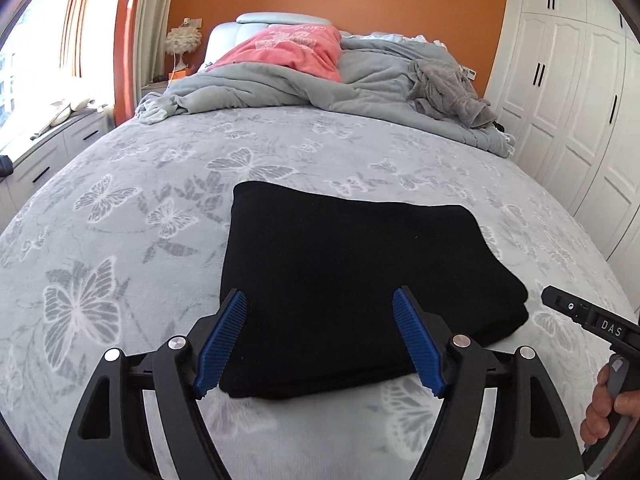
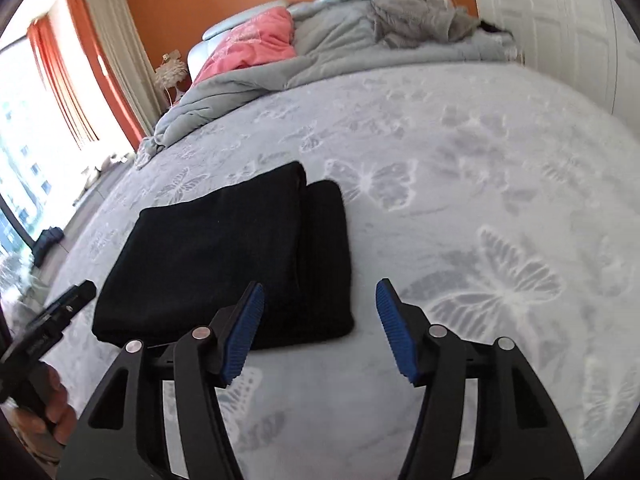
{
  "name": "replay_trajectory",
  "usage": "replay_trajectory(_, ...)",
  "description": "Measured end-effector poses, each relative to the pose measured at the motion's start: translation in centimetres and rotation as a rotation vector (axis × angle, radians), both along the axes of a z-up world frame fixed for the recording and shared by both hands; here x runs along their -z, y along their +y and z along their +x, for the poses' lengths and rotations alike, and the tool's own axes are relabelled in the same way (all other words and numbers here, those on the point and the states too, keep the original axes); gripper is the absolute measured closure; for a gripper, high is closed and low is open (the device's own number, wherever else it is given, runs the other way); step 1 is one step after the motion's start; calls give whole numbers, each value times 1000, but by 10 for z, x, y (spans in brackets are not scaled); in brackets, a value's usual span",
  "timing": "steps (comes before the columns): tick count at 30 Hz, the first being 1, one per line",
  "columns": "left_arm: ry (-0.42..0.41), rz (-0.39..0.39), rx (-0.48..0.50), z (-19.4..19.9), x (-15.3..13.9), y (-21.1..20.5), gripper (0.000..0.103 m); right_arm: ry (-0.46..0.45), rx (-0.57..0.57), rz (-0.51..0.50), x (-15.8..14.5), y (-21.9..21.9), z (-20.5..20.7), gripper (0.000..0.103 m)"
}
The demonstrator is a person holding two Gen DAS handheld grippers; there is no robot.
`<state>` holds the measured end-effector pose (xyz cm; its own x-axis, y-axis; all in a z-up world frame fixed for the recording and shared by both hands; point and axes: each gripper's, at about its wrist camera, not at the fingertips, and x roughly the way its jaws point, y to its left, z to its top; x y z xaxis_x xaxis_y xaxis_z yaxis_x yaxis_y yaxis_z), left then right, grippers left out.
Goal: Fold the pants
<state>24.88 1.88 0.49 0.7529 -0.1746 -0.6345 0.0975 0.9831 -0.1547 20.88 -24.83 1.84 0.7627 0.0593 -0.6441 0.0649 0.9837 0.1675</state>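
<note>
The black pants (image 1: 344,276) lie folded into a thick rectangle on the grey butterfly-print bedspread (image 1: 120,216). My left gripper (image 1: 320,302) hovers over the near edge of the stack, its blue pads wide apart with nothing pinched between them. In the right wrist view the pants (image 2: 224,256) sit left of centre, showing stacked layers on their right side. My right gripper (image 2: 320,294) stands open above the bare bedspread (image 2: 460,184), just right of the stack's near corner, and holds nothing. Each gripper's handle, held in a hand, shows at the edge of the other view.
A rumpled grey duvet (image 1: 280,84) and a pink pillow (image 1: 288,50) lie at the head of the bed. White wardrobe doors (image 1: 568,92) stand along the right. A window with orange curtains (image 1: 80,12) and low drawers are on the left.
</note>
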Motion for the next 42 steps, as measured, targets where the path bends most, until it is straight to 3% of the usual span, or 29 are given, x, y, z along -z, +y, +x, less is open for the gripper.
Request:
replay_trajectory(3,32,-35,17,-27,-20,0,30,3,-8,102,-20,-6,-35,41)
replay_trajectory(7,-27,22,16,-82,-48,-7,29,-9,25,25,-36,8,-78,38)
replay_trajectory(10,-32,44,13,-121,-59,-7,28,2,9,46,-36,20,-108,38)
replay_trajectory(13,-40,45,-13,-155,-57,0,28,2,25,-36,-33,37,-136,38)
replay_trajectory(16,-20,39,-38,-178,-47,10,28,23,11,22,-24,43,-158,38)
replay_trajectory(19,-9,5,-81,-193,-29,19,28,-5,36,-49,-9,51,-177,38)
replay_trajectory(21,-3,15,-111,-197,-15,23,28,24,44,-59,5,49,-178,38)
replay_trajectory(25,55,-40,-135,-196,7,33,28,68,74,-56,22,39,-183,38)
replay_trajectory(29,13,4,-147,-197,4,31,28,58,64,-49,20,38,-185,38)
replay_trajectory(35,45,18,-159,-194,11,30,28,69,37,-42,21,53,-177,36)
replay_trajectory(40,48,25,-153,-191,12,29,28,48,15,-121,21,76,-170,33)
replay_trajectory(42,57,33,-145,-188,12,29,28,45,-3,-107,21,81,-167,32)
